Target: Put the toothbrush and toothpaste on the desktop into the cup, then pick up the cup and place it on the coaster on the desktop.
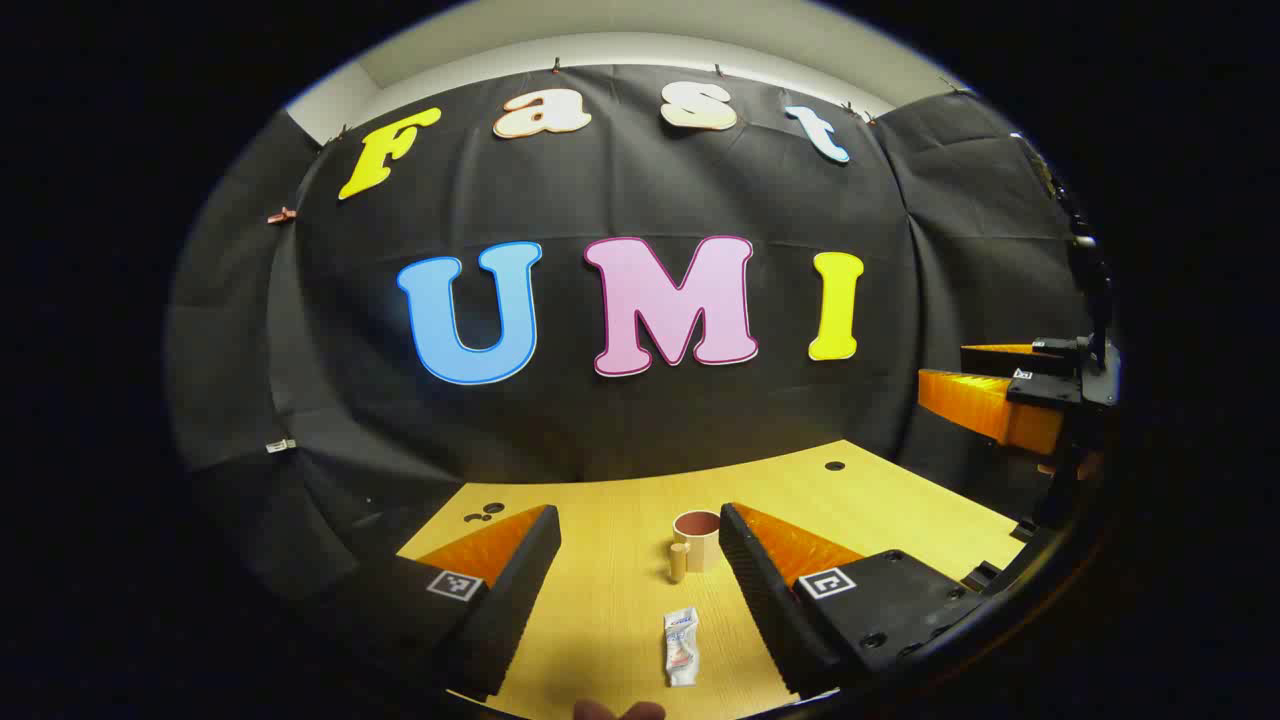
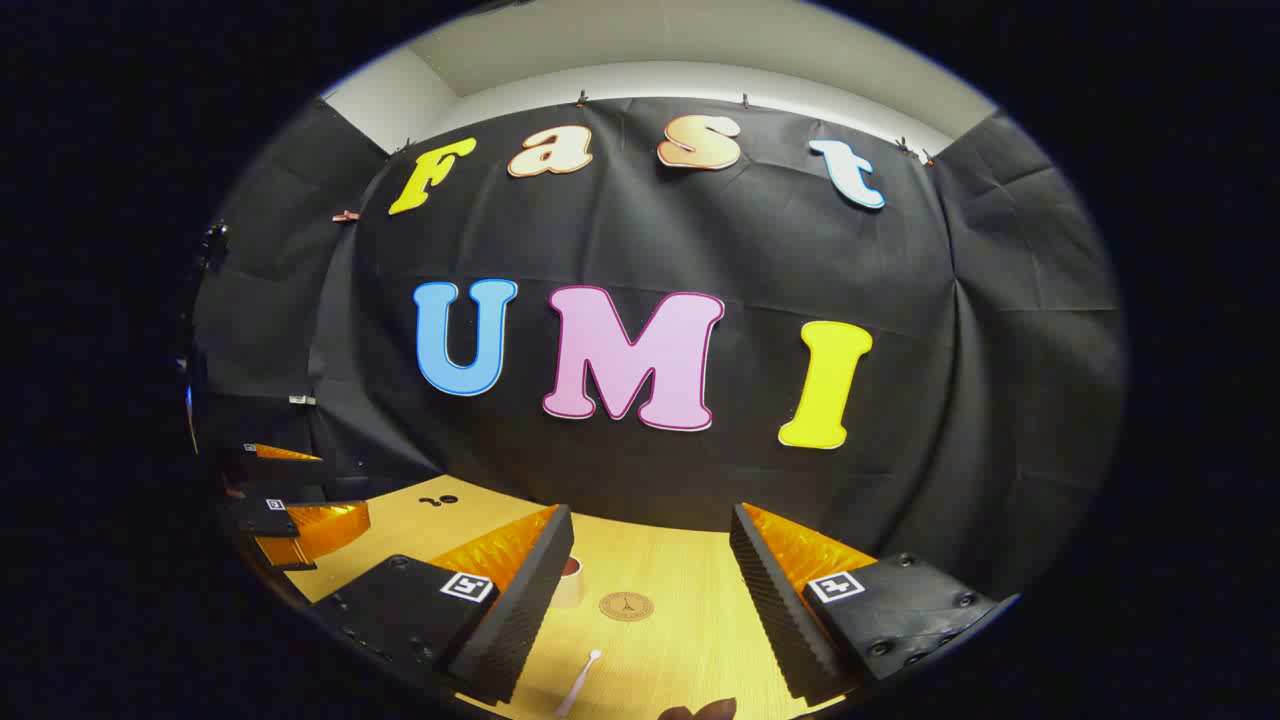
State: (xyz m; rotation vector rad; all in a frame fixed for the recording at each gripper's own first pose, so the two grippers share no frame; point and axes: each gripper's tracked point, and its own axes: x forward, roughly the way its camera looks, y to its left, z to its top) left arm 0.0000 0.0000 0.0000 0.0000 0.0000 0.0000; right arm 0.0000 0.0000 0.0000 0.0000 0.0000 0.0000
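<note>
Hovering with fingers wide apart and empty, the left tongs (image 1: 640, 560) frame the toothpaste (image 1: 681, 646) lying near the surface's (image 1: 600, 600) front edge, the cup (image 1: 695, 541) farther back. Nothing looks started: the right tongs (image 2: 650, 590), also spread, face the toothbrush (image 2: 578, 684) and, beyond it, the coaster (image 2: 626, 606); next, I judge, comes lowering onto the tube.

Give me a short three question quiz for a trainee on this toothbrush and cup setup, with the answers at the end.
1. True or false: the toothpaste tube is already inside the cup.
2. Multiple choice: in the right gripper view, what lies on the desktop between the right gripper fingers, beyond the toothbrush? A) a plate B) the round coaster C) a spoon
3. Fill in: the left gripper is ____, holding nothing.

Key
1. False: it lies flat on the desktop, nearer the camera than the cup.
2. B
3. open
</note>
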